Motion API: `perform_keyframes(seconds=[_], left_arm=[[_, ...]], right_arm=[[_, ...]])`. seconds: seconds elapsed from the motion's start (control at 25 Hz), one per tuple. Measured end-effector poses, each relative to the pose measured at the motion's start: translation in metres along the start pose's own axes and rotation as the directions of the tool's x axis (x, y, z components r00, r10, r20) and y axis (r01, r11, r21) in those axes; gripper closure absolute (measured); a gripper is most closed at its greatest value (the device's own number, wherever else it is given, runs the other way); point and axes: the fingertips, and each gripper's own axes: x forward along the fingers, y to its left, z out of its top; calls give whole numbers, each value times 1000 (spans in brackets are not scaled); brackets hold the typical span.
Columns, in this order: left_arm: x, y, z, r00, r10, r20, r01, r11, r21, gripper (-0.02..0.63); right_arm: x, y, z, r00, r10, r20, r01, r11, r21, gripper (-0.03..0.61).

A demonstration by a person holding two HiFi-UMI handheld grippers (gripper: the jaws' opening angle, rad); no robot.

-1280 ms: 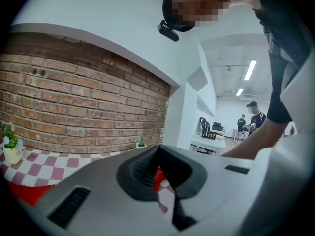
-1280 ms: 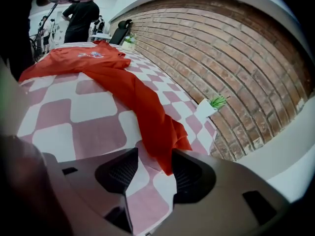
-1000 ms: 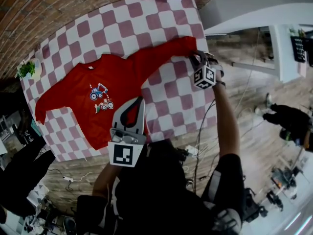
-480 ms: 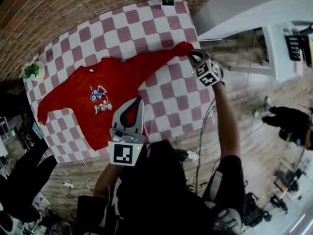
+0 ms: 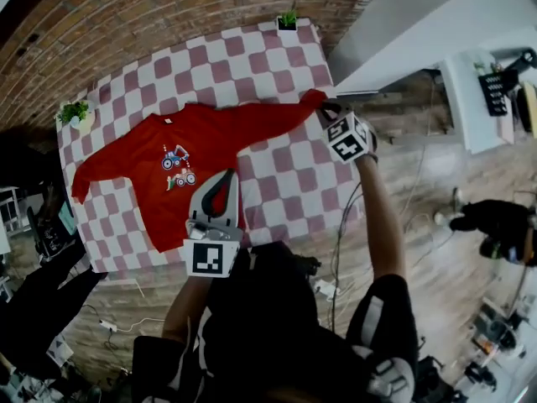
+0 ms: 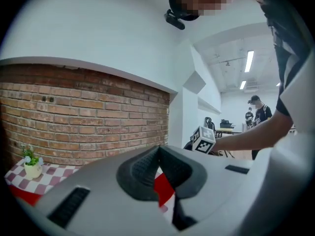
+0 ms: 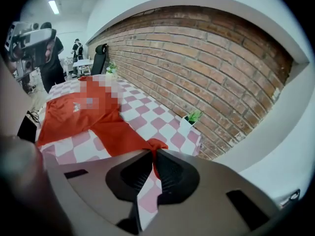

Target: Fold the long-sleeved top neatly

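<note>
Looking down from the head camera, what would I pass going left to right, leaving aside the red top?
Small potted plant → left gripper → second potted plant → right gripper. Both grippers' fingers pinch the red top.

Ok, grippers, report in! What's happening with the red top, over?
Left gripper shut on hem of red top. Right gripper just closed on sleeve cuff. Rest of top flat on checkered table. Plant pots at edges, nothing in the way.
</note>
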Motion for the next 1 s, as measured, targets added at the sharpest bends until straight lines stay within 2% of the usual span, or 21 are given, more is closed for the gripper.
perform_keyframes(seconds=[0.28,0.6,1.0], left_arm=[[-42,12,6,995,102,-1,-102,995,12,607],[-84,45,9,984,176,17,-176,984,4,607],[-146,118,2,973,226,34,-226,974,-20,607]], right_arm=[[-32,15,30,997,-36,64,37,999,-10,550],[-56,41,86,991,-65,120,81,988,-131,551],[-68,116,161,986,-68,153,108,956,-272,551]])
